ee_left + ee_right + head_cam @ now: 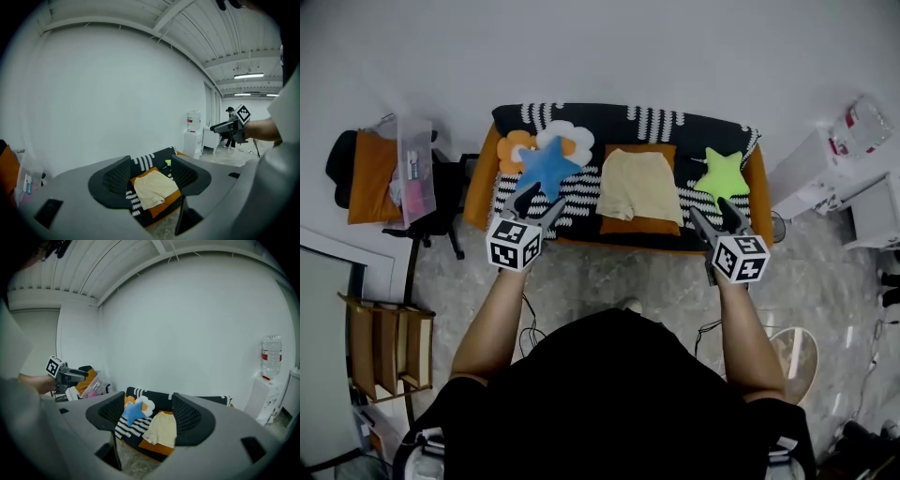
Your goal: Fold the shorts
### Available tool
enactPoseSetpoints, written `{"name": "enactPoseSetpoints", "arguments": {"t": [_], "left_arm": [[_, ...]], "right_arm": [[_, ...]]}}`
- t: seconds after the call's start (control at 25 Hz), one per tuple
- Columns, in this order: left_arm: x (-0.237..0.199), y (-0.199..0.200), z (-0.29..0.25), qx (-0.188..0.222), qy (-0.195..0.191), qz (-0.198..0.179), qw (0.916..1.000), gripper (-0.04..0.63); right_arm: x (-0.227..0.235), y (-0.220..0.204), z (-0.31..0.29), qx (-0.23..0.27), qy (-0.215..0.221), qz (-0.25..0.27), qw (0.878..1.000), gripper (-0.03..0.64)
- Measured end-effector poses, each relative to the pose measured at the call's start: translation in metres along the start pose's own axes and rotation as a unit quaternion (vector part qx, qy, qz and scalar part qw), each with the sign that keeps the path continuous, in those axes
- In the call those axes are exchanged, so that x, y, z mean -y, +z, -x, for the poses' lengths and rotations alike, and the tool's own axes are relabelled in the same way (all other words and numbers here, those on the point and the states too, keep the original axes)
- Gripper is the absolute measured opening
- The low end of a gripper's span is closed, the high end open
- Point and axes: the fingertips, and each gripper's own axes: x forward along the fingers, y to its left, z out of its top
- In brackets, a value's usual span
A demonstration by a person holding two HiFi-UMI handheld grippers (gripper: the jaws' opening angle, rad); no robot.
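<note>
Person in a black short-sleeved top (619, 394); the dark left gripper (539, 202) and right gripper (717, 216) each bear a white cube (515, 244) with black square markers.

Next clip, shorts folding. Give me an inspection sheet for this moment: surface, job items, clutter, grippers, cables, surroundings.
Surface: orange sofa under a black-and-white striped blanket.
Job's things: cream shorts lie flat and unfolded mid-seat, nothing touching them.
Clutter: blue star cushion and flower cushion at the left end, green star cushion at the right.
Grippers: left gripper and right gripper both open, empty, held short of the sofa.
Cables: thin dark cable on the floor near the person.
Surroundings: white wall, chair at left, water bottle on a white unit at right.
</note>
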Motion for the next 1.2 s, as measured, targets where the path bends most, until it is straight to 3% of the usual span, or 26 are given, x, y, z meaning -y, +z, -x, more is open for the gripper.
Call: {"name": "enactPoseSetpoints", "arguments": {"t": [0.8, 1.2], "left_arm": [[0.007, 0.016, -0.085, -0.014, 0.045, 0.021, 0.9987, 0.285], [0.01, 0.022, -0.094, -0.013, 0.043, 0.015, 0.9989, 0.285]], "right_arm": [[0.092, 0.014, -0.069, -0.025, 0.05, 0.011, 0.998, 0.333], [0.096, 0.015, -0.072, -0.02, 0.048, -0.003, 0.999, 0.333]]}}
